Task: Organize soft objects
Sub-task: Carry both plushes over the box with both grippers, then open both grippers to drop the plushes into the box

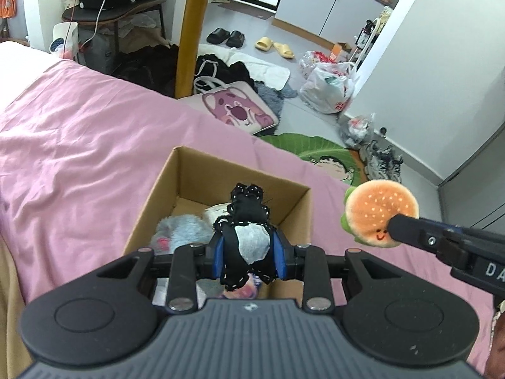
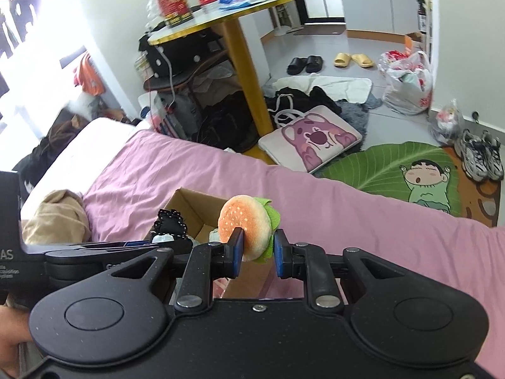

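Observation:
An open cardboard box [image 1: 189, 170] [image 2: 189, 199] sits on the pink bedsheet [image 1: 79, 145] [image 2: 347, 214]. Inside lie a fluffy blue plush [image 1: 183, 230] and a pale soft item. My left gripper [image 1: 249, 249] is shut on a black plush with white stitching and a grey patch [image 1: 246, 221] [image 2: 169, 224], held above the box. To the right of the box, my right gripper [image 2: 258, 246] is shut on a hamburger plush with a smiling face [image 1: 378, 214] [image 2: 244, 227]; its arm [image 1: 442, 243] shows in the left wrist view.
Beyond the bed edge stand a yellow table leg [image 1: 189, 31] [image 2: 246, 72], a pink bear bag [image 1: 236, 110] [image 2: 315, 139], a green leaf rug [image 2: 394, 170], plastic bags [image 1: 328, 85], slippers and sneakers [image 2: 479, 154]. A beige cloth [image 2: 56, 218] lies left of the box.

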A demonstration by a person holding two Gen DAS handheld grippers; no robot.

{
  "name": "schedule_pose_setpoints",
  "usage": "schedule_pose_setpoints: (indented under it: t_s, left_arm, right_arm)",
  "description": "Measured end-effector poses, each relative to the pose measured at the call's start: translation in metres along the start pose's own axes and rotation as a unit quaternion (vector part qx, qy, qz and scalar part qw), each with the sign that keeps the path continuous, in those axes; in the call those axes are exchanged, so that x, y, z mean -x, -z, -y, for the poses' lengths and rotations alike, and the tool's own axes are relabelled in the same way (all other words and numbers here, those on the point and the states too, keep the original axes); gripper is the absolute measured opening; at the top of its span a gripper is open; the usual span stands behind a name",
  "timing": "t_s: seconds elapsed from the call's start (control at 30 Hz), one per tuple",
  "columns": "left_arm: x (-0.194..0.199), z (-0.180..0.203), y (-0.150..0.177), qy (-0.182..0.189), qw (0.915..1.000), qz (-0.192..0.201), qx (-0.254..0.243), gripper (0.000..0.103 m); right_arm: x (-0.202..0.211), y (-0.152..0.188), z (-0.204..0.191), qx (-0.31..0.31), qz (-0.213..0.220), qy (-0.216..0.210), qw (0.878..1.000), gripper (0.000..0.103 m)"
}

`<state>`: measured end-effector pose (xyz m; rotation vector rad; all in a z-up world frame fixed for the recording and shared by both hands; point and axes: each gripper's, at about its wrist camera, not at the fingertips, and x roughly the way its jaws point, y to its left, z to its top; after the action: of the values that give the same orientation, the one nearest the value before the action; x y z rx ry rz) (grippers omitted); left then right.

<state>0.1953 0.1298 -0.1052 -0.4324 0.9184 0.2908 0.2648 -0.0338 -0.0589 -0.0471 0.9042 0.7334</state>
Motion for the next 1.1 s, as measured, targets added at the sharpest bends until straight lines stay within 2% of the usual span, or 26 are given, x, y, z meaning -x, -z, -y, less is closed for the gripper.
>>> schedule_pose_setpoints:
  t_s: [0.33, 0.6, 0.7, 0.87, 0.97, 1.1]
  left_arm:
    - [-0.019, -0.006, -0.005, -0.025, 0.9996, -0.009, -0.013, 0.031]
    - [-0.038, -0.007, -0.008, -0.035, 0.9987, -0.031, -0.020, 0.033]
    - [-0.040, -0.008, -0.010, -0.050, 0.9982, -0.029, -0.018, 0.038]
    - [-0.040, -0.009, -0.011, -0.051, 0.9980, -0.033, -0.013, 0.051]
    - [-0.039, -0.011, -0.011, -0.070, 0.9969, -0.034, -0.014, 0.057]
    - [-0.035, -0.015, -0.011, -0.072, 0.9968, -0.034, -0.006, 0.061]
  right_arm:
    - [-0.023, -0.012, -0.016, 0.045, -0.014, -0.004, 0.999, 0.020]
    - [-0.042, -0.011, -0.028, 0.083, -0.032, -0.002, 0.996, 0.020]
    - [-0.049, -0.010, -0.033, 0.098, -0.040, -0.001, 0.994, 0.020]
    - [-0.059, -0.008, -0.040, 0.116, -0.051, 0.001, 0.992, 0.020]
    - [-0.063, -0.007, -0.043, 0.123, -0.056, 0.004, 0.991, 0.021]
    - [-0.065, -0.005, -0.044, 0.125, -0.062, 0.004, 0.990, 0.024]
